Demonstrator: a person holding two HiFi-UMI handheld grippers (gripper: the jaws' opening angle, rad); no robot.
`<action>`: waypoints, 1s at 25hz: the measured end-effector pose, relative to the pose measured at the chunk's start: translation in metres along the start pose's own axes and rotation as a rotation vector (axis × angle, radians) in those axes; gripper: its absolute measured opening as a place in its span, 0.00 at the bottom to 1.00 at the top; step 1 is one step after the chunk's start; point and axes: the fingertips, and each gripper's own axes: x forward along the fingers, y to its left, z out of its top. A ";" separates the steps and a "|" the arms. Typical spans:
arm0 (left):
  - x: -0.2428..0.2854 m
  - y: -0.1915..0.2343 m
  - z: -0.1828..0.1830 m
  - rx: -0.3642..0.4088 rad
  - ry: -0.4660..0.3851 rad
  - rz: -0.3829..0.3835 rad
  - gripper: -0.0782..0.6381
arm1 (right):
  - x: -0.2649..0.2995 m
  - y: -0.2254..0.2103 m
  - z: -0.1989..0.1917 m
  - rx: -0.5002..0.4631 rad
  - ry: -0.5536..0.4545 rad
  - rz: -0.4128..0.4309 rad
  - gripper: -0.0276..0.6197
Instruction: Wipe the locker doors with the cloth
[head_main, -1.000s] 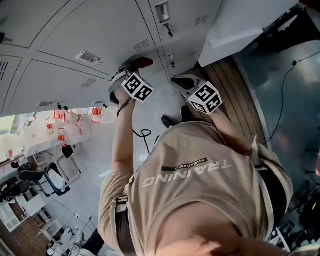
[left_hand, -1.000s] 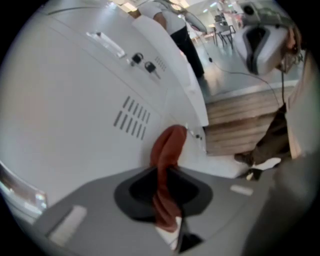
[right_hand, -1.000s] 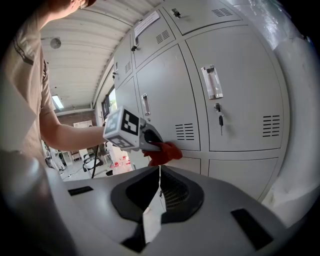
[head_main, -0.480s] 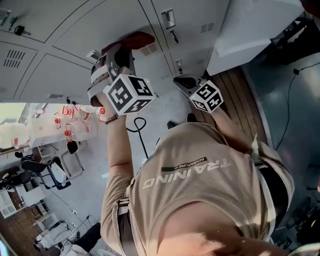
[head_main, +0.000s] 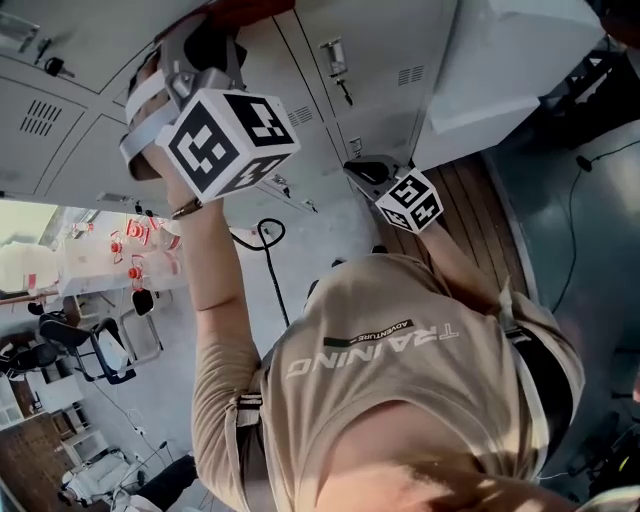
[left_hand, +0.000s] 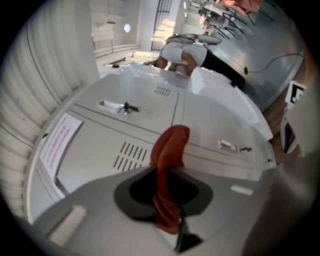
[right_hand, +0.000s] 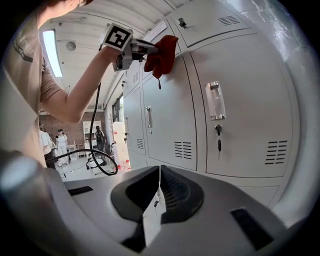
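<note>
- Grey locker doors (right_hand: 170, 115) fill the wall, each with vents, a handle and a key.
- Left gripper (left_hand: 167, 187) is raised high at an upper door. Its 2 jaws are clamped on the red cloth (left_hand: 170, 150), which sticks out ahead, right at the metal; contact I cannot confirm.
- Right gripper (right_hand: 157, 195) hangs lower and faces the doors, jaws together with nothing between them.
- Cloth looks light, soft and bunched. I judge that a hold near 1 end leaves enough loose fabric for wiping.

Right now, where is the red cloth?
The red cloth is pinched in the left gripper, held high at the upper locker doors; in the right gripper view it shows top centre.
</note>
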 end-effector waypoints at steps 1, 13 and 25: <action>0.005 0.002 0.000 0.004 0.011 0.004 0.19 | -0.002 -0.003 0.004 -0.015 -0.003 -0.006 0.07; 0.051 -0.024 -0.007 0.062 0.097 0.085 0.19 | -0.011 -0.035 0.012 -0.071 -0.025 -0.049 0.07; 0.059 -0.133 -0.032 0.094 0.121 -0.067 0.19 | -0.007 -0.044 -0.003 -0.049 -0.021 -0.070 0.07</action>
